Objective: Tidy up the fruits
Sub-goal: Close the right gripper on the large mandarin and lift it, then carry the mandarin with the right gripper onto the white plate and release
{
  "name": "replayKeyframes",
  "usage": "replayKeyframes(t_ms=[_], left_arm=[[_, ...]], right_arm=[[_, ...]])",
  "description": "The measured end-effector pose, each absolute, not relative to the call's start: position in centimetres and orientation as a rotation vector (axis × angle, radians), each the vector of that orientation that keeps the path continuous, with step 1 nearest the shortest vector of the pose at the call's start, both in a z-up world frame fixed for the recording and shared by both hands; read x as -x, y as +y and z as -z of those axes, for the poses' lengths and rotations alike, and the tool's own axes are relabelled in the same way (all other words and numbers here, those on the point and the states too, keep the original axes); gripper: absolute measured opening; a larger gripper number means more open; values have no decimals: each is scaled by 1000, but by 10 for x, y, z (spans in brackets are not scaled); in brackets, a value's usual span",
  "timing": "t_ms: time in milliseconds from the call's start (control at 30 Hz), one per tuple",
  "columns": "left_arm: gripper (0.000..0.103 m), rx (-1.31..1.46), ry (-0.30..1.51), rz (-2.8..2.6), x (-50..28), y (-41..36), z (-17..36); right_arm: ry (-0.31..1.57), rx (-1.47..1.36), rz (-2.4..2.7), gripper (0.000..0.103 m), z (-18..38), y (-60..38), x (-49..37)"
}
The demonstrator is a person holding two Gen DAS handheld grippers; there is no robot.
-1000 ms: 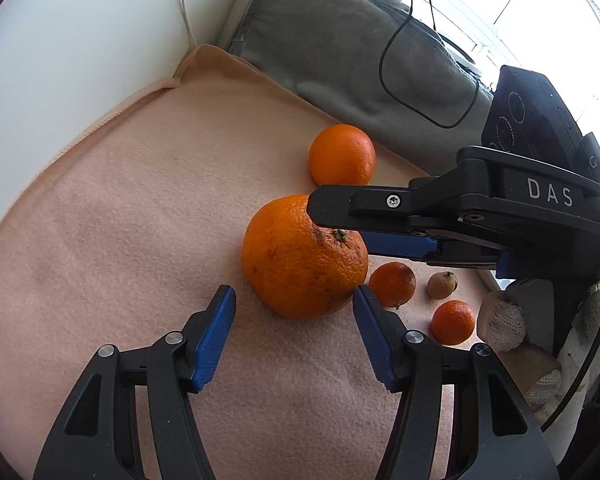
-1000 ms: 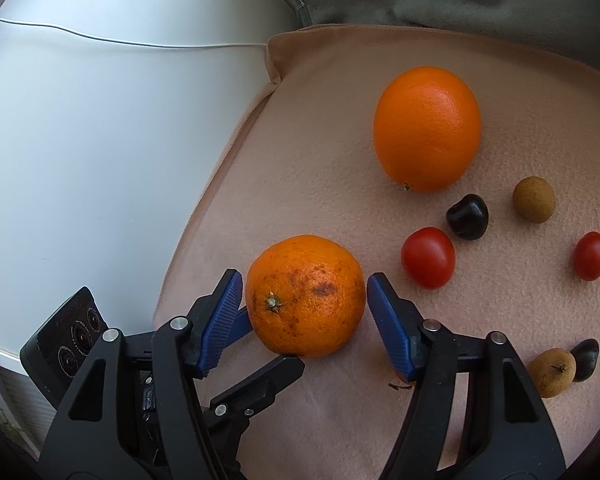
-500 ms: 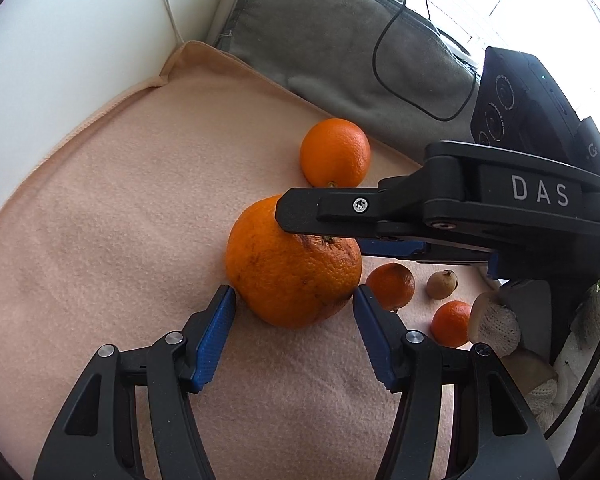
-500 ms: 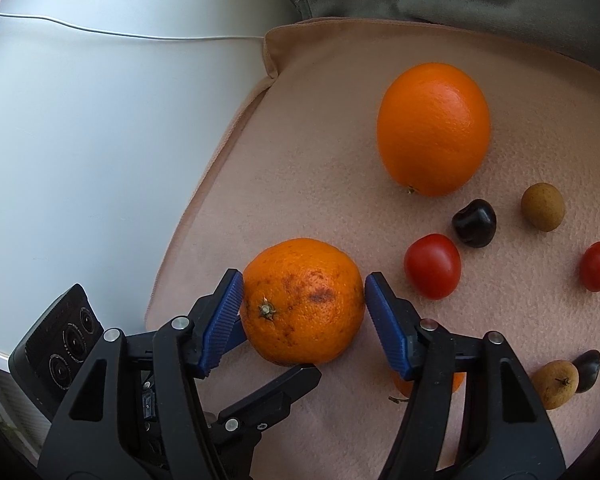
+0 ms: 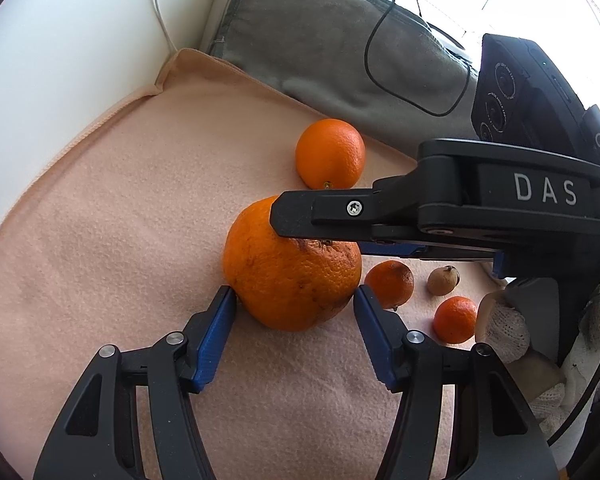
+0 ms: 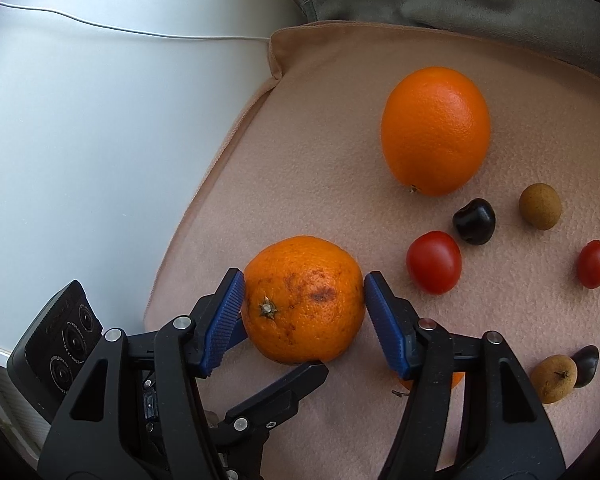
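A large blemished orange rests on the peach cloth. My right gripper is shut on it, with a blue pad against each flank. In the left wrist view the same orange lies at the tips of my left gripper, whose jaws stand open on either side of its near half. One black right finger crosses over the orange's top there. A smooth orange lies further back, apart from both grippers.
Two cherry tomatoes, dark cherries, longans and small mandarins lie to the right on the cloth. A grey cushion with a black cable bounds the back. The white surface lies left. A gloved hand holds the right gripper.
The right pads have closed the small gaps and now touch the blemished orange. The orange now sits between the left gripper's tips, which were short of it before.
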State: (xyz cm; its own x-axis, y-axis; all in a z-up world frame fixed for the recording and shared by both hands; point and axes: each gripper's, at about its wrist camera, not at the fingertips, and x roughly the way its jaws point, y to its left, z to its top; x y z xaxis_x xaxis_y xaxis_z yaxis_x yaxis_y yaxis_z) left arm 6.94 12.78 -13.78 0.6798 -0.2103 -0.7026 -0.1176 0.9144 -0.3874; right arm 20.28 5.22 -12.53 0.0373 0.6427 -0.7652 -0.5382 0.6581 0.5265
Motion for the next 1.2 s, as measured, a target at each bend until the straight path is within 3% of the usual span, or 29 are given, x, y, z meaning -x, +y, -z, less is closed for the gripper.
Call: replayKeyframes(t_ms=[600,1200], left_arm=[[60,365,788,99,-64,93,108],[61,268,791,252,-87,8,90]], right_arm=[[1158,-135,-893,65,93,9,-191],[1079,-240,-766,65,77,-102,-189]])
